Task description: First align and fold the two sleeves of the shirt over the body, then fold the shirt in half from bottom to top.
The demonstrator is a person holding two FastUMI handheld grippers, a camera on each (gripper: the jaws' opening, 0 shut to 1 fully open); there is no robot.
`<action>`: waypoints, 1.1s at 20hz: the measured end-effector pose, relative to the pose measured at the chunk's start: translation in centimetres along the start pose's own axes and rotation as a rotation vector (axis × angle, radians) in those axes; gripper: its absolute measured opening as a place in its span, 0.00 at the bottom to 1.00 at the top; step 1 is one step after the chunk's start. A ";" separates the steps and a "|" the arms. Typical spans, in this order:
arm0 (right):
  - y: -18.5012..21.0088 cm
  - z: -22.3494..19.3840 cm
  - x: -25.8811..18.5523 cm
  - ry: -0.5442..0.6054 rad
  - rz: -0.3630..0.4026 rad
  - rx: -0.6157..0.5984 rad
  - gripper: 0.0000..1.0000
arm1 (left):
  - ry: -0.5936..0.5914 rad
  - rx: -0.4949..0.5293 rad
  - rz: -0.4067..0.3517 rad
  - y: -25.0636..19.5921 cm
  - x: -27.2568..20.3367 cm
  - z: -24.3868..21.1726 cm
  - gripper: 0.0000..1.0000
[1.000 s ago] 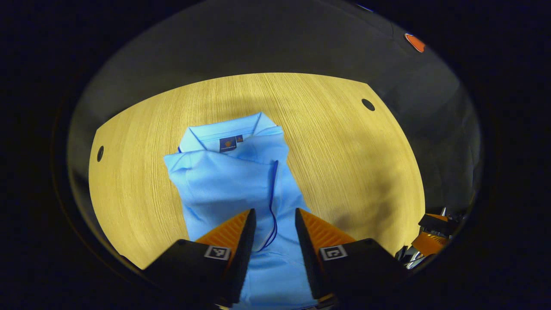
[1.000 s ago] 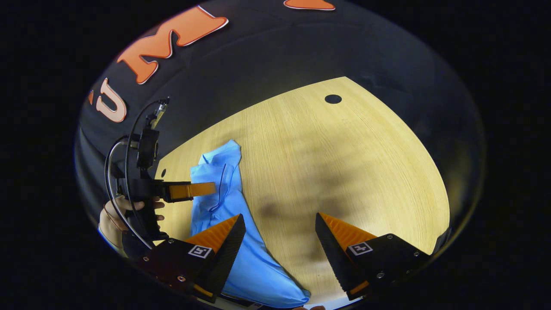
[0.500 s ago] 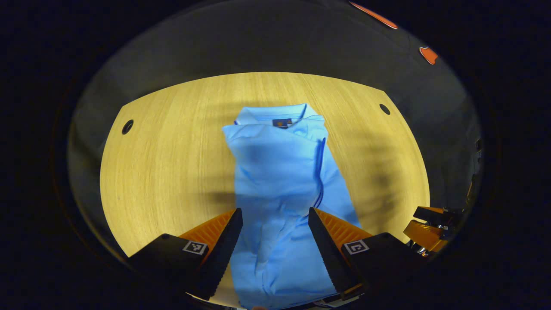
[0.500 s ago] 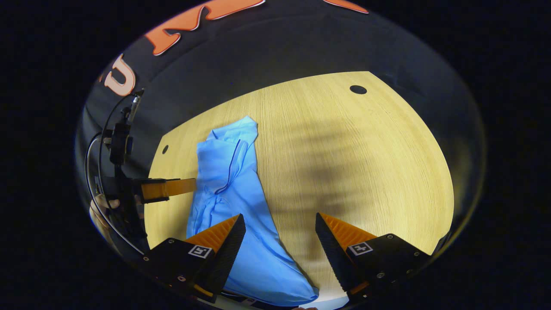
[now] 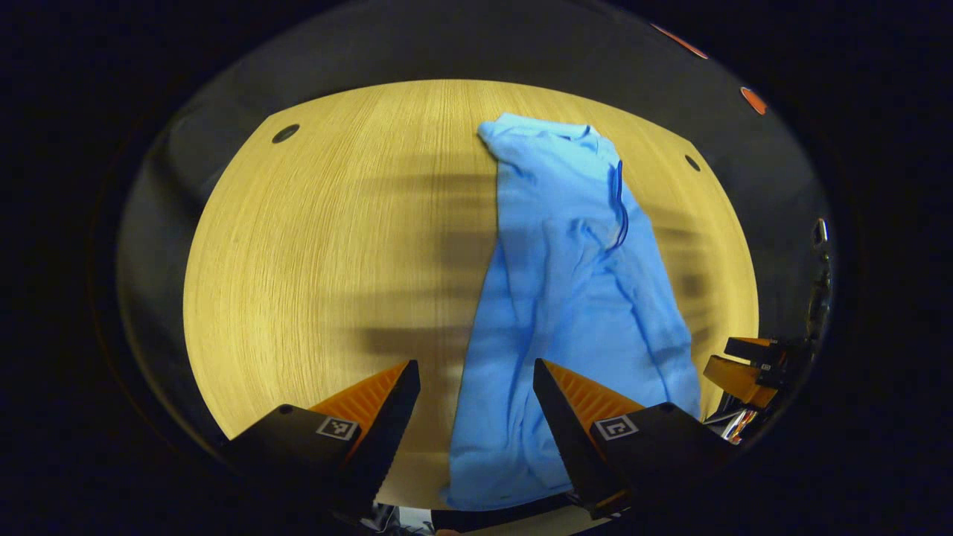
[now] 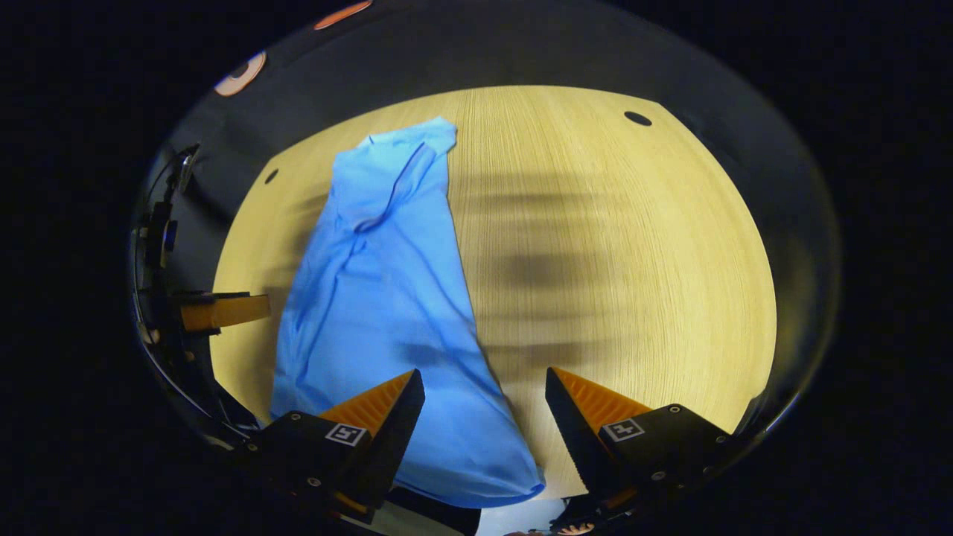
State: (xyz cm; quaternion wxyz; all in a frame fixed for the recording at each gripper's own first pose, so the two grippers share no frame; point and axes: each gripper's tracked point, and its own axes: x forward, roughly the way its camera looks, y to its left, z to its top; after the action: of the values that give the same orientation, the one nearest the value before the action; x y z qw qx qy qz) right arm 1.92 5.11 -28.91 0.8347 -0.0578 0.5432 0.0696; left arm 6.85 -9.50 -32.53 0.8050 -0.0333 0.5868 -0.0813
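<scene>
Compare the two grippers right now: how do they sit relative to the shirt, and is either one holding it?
The left gripper frames the shirt's left long edge, cloth and bare table both showing between its fingers. The right gripper frames the shirt's right long edge, with its lower corner reaching into the gap. The left gripper stands toward the garment's left side, the right gripper toward its right. Both are open, near the hem end, and neither grips any cloth.

Shirt (image 5: 573,298): soft woven cloth, matt, lightly creased, with a thin darker trim line.
Table (image 5: 313,253): pale wood-grain top, smooth, low sheen, fine straight grain.
Wall (image 6: 521,52): black cloth, matt.
Left gripper (image 5: 476,398): ribbed inner finger faces, matt plastic housing.
</scene>
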 end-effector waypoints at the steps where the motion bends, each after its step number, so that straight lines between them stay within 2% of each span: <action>1: -0.1 -1.3 0.1 0.025 -0.005 -0.004 0.99 | 0.023 -0.006 -0.001 0.3 0.0 -1.1 0.99; 9: 0.2 -10.5 -0.2 0.161 -0.040 0.022 0.99 | 0.157 -0.045 0.001 0.8 0.2 -4.8 0.99; 11: 0.2 -11.5 -0.3 0.174 -0.054 0.012 0.99 | 0.183 -0.053 0.005 0.7 0.7 -4.5 0.99; 12: 0.0 -11.8 -0.2 0.181 -0.067 -0.004 0.99 | 0.193 -0.051 0.010 1.6 0.7 -7.6 0.99; 13: -0.1 -12.2 0.0 0.189 -0.078 -0.010 0.99 | 0.204 -0.050 0.014 -0.4 0.9 -9.3 0.99; 14: 0.0 -12.5 0.1 0.196 -0.077 -0.006 0.99 | 0.221 -0.052 0.009 0.4 0.8 -7.9 0.99; 16: 0.2 -13.0 0.4 0.202 -0.085 -0.008 0.99 | 0.227 -0.047 0.012 0.4 1.9 -8.1 0.99; 21: 0.2 -13.9 0.9 0.207 -0.125 -0.028 0.99 | 0.210 -0.021 0.080 0.9 2.2 -8.5 0.98; 22: 0.3 -13.9 1.0 0.204 -0.132 -0.047 0.99 | 0.219 -0.018 0.086 0.9 2.2 -8.6 0.88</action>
State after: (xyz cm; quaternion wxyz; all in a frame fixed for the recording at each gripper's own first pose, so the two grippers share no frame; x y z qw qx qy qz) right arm -10.22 3.05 -35.48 0.7762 -0.1196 0.6187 0.0211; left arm -0.61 -8.65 -37.38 0.7383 -0.0063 0.6729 -0.0446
